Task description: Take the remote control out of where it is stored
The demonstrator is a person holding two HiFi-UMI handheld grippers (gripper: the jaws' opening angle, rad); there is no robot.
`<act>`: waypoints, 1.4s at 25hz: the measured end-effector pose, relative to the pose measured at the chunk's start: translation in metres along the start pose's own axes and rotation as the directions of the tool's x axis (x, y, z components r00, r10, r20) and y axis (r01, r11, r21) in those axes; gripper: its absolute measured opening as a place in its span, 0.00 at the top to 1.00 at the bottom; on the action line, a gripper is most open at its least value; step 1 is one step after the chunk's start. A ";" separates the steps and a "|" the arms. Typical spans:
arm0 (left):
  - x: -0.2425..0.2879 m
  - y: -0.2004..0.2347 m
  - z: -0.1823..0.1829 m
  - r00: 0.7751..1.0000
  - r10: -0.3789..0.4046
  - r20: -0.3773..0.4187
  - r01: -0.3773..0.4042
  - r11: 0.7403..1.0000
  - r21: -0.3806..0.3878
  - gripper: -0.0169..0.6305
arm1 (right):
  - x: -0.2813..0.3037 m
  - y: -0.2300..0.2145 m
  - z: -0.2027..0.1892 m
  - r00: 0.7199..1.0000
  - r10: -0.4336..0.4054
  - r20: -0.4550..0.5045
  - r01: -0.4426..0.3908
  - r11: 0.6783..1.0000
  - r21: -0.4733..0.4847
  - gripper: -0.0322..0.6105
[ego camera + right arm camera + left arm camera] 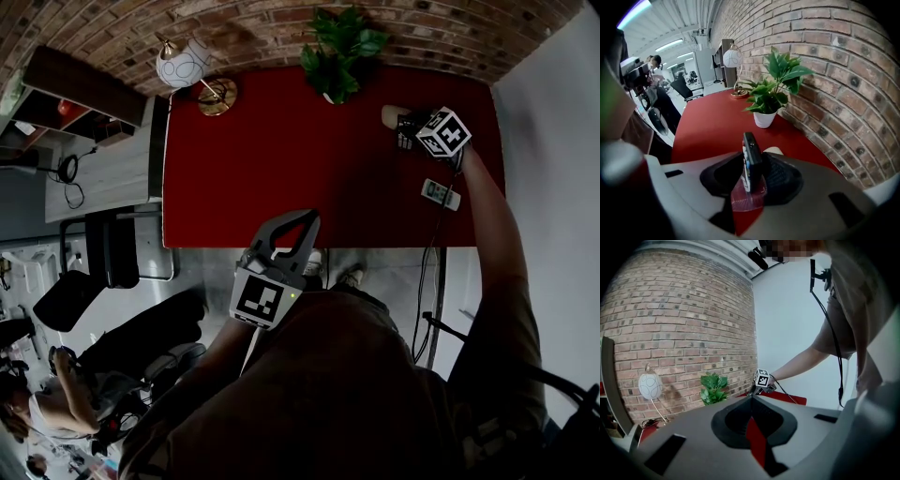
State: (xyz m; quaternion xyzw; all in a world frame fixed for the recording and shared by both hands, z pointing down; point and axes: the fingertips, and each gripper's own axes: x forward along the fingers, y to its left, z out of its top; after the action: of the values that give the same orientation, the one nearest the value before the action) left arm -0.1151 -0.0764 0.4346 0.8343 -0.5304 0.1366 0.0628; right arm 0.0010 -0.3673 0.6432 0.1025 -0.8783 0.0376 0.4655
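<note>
Head view: your right gripper (409,131) is out at 2 o'clock, over the far right corner of the red table (281,169). Its marker cube hides what it holds. A white remote (441,194) lies flat on the table at the gripper's 5 o'clock. Your left gripper (289,232) hangs at the near edge, well apart.

Left gripper view: its jaws meet at the tips with nothing between them.

Right gripper view: the pads are clamped on the dark remote control (751,161). It stands on end, long axis toward 12 o'clock, with its foot in a clear holder (746,199). The way out looks to be straight up. The plant (771,96) at 12 o'clock stands clear behind it.
</note>
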 end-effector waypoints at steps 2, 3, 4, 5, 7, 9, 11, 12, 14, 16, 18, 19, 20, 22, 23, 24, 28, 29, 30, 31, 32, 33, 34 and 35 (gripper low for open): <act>-0.001 0.000 0.000 1.000 0.003 -0.001 -0.003 1.000 -0.002 0.96 | 0.006 0.005 -0.004 0.999 0.009 -0.034 -0.010 1.000 -0.022 0.74; -0.001 0.000 0.000 1.000 0.003 -0.001 -0.003 1.000 0.001 0.96 | 0.009 0.006 -0.006 0.999 0.008 -0.044 -0.010 1.000 -0.029 0.74; -0.002 0.001 0.000 1.000 0.003 -0.001 -0.003 1.000 0.007 0.96 | 0.011 0.007 -0.007 0.999 0.005 -0.049 -0.007 0.999 -0.032 0.74; -0.003 0.001 0.000 1.000 0.003 -0.002 -0.003 1.000 0.010 0.96 | 0.013 0.007 -0.007 0.999 -0.001 -0.050 0.000 0.999 -0.036 0.74; -0.005 0.003 -0.004 1.000 0.009 -0.010 -0.009 1.000 -0.003 0.96 | 0.014 0.005 -0.006 0.999 -0.021 -0.049 0.019 0.999 -0.045 0.76; -0.007 0.004 -0.006 1.000 0.014 -0.015 -0.015 1.000 -0.012 0.96 | 0.014 0.002 -0.006 0.998 -0.044 -0.049 0.041 0.998 -0.052 0.78; -0.008 0.004 -0.007 1.000 0.016 -0.017 -0.016 1.000 -0.016 0.96 | 0.013 0.000 -0.007 0.996 -0.068 -0.049 0.065 0.996 -0.055 0.80; -0.008 0.004 -0.008 1.000 0.016 -0.017 -0.016 1.000 -0.017 0.96 | 0.012 -0.002 -0.007 0.996 -0.080 -0.048 0.078 0.996 -0.053 0.80; -0.008 0.003 -0.008 1.000 0.014 -0.016 -0.014 1.000 -0.018 0.96 | 0.009 -0.004 -0.008 0.994 -0.098 -0.040 0.096 0.994 -0.044 0.80; -0.007 0.002 -0.007 1.000 0.009 -0.014 -0.009 1.000 -0.017 0.96 | 0.007 -0.005 -0.009 0.994 -0.103 -0.031 0.102 0.994 -0.028 0.80; -0.007 0.001 -0.007 1.000 0.005 -0.013 -0.005 1.000 -0.011 0.96 | 0.005 -0.007 -0.008 0.994 -0.105 -0.028 0.105 0.994 -0.015 0.80; -0.006 0.001 -0.006 1.000 0.003 -0.012 -0.003 1.000 -0.009 0.96 | 0.004 -0.008 -0.008 0.994 -0.108 -0.026 0.108 0.994 -0.009 0.80; -0.007 0.000 -0.006 1.000 0.001 -0.011 -0.001 1.000 -0.008 0.96 | 0.003 -0.009 -0.007 0.993 -0.112 -0.024 0.112 0.994 -0.001 0.80; -0.007 -0.001 -0.007 1.000 -0.002 -0.012 0.002 1.000 -0.007 0.96 | -0.001 -0.009 -0.006 0.993 -0.121 -0.011 0.121 0.993 0.017 0.80; -0.008 -0.002 -0.008 1.000 -0.004 -0.014 0.004 1.000 -0.007 0.96 | -0.002 -0.009 -0.005 0.992 -0.126 0.000 0.126 0.992 0.026 0.80; -0.008 -0.003 -0.008 1.000 -0.005 -0.016 0.005 1.000 -0.008 0.96 | -0.004 -0.009 -0.005 0.991 -0.131 0.010 0.131 0.991 0.034 0.80; -0.008 -0.004 -0.005 1.000 -0.009 -0.011 0.009 1.000 -0.002 0.96 | -0.017 -0.013 -0.001 0.987 -0.157 0.043 0.154 0.986 0.057 0.80; -0.008 -0.004 -0.004 1.000 -0.010 -0.008 0.010 1.000 -0.001 0.96 | -0.021 -0.013 0.000 0.985 -0.163 0.050 0.160 0.985 0.058 0.80; -0.007 -0.005 -0.003 1.000 -0.012 -0.006 0.012 1.000 0.000 0.96 | -0.025 -0.014 0.002 0.984 -0.168 0.058 0.165 0.985 0.060 0.80; -0.007 -0.006 -0.002 1.000 -0.014 -0.003 0.014 1.000 0.000 0.96 | -0.028 -0.014 0.004 0.983 -0.173 0.066 0.169 0.984 0.061 0.80; -0.007 -0.006 -0.001 1.000 -0.016 -0.001 0.016 1.000 0.001 0.96 | -0.032 -0.014 0.006 0.981 -0.177 0.077 0.172 0.983 0.064 0.80; -0.006 -0.007 0.000 1.000 -0.018 0.001 0.018 1.000 0.001 0.96 | -0.037 -0.013 0.009 0.980 -0.181 0.089 0.175 0.982 0.066 0.80; -0.006 -0.008 0.000 1.000 -0.021 0.003 0.021 1.000 0.002 0.96 | -0.041 -0.013 0.011 0.978 -0.185 0.100 0.178 0.982 0.068 0.80; -0.005 -0.010 0.001 1.000 -0.025 0.005 0.025 1.000 0.005 0.96 | -0.045 -0.013 0.014 0.976 -0.188 0.110 0.182 0.981 0.069 0.80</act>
State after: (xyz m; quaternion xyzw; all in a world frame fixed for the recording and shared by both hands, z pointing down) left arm -0.1085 -0.0679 0.4328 0.8413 -0.5198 0.1350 0.0610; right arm 0.0175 -0.3753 0.5976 0.1995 -0.8890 0.0137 0.4119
